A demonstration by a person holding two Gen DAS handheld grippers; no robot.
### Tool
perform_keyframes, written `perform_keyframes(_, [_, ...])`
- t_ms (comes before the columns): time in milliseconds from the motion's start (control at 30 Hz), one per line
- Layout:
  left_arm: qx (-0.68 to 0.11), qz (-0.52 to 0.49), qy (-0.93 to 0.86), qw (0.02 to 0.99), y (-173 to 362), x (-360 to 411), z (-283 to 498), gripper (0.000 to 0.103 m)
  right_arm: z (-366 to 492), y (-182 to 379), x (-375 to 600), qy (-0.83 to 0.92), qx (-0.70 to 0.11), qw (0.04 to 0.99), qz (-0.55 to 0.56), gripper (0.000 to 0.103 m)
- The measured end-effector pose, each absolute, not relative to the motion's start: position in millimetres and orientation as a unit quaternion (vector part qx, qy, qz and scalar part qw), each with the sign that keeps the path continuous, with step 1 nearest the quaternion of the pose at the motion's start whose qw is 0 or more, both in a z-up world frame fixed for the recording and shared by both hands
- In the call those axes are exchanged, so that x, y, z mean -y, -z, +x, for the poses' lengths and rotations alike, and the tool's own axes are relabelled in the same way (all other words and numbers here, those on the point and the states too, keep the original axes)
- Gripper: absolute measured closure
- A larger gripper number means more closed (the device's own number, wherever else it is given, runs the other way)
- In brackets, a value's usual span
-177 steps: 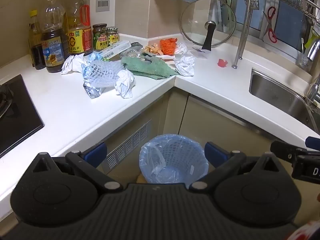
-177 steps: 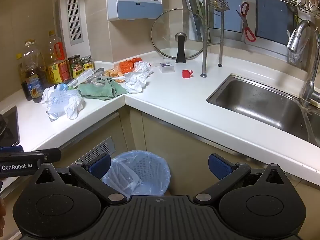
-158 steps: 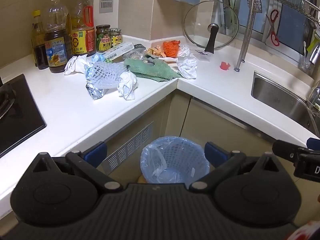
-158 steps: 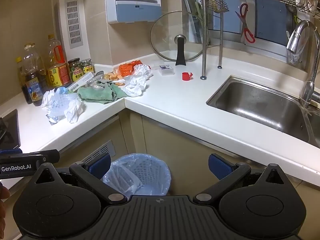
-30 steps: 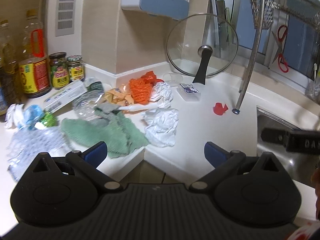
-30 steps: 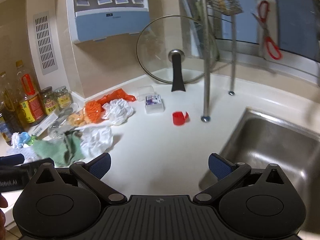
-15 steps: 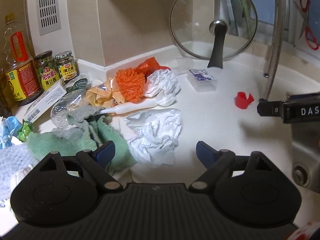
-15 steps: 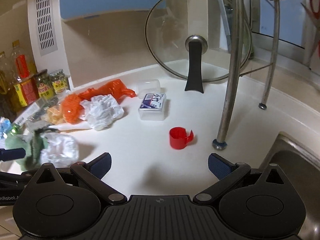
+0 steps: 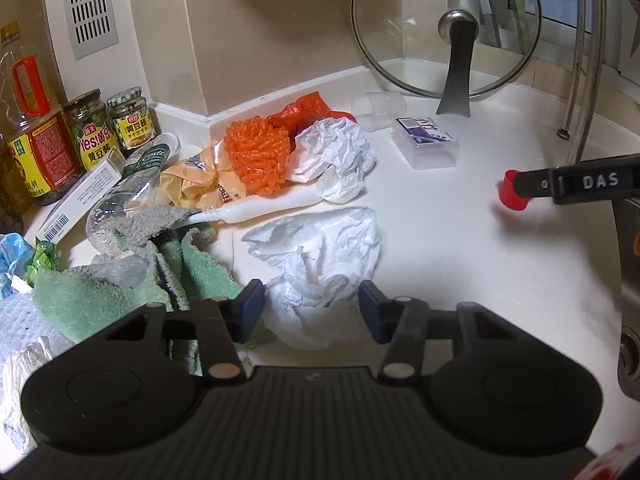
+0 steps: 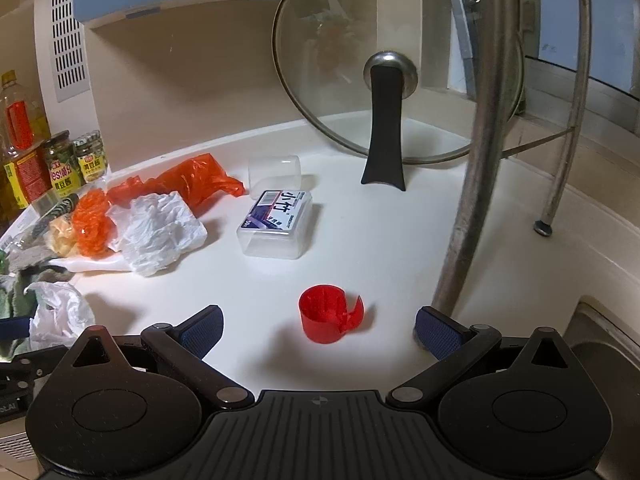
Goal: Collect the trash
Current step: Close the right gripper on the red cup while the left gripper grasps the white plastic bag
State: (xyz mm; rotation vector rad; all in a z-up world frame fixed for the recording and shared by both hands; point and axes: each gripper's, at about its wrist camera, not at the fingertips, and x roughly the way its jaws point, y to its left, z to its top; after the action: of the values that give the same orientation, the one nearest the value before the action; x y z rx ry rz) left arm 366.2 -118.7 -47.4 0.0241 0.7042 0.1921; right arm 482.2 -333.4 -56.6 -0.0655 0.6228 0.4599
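- Left wrist view: the left claw [image 9: 312, 306] has been narrowing around the near end of the white bag [image 9: 320, 264] at the desk [image 9: 460, 248] edge; whether the pads press it yet I cannot tell. The thin film may slip out, or the left finger may catch the green cloth [image 9: 120, 296] just beside it.
- Right wrist view: the right claw [image 10: 318, 330] stands wide, astride the red cap [image 10: 326, 314], not touching. The cap could skid toward the rack leg [image 10: 468, 216] nearby.
- A second ago both claws were farther back and the left one wide open.
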Motion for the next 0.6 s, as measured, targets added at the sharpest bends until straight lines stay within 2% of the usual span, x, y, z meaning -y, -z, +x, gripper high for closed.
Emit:
perform_keyframes(67, [-0.344, 0.01, -0.095, 0.934, 47, 118, 368, 0.061, 488, 60, 330, -0.226, -0.311, 0.922, -0.036, 0.012])
perform_keyframes(333, [-0.337, 0.007, -0.103, 0.936, 44, 118, 370, 0.075, 507, 72, 324, -0.22, -0.324, 0.919, -0.035, 0.016])
perform_keyframes(533, [-0.334, 0.006, -0.106, 0.936, 43, 119, 366, 0.078, 514, 78, 321, -0.219, -0.329, 0.918, -0.039, 0.029])
perform_keyframes(600, [-0.334, 0.004, -0.106, 0.937, 43, 119, 365, 0.078, 515, 80, 322, -0.219, -0.333, 0.916, -0.037, 0.04])
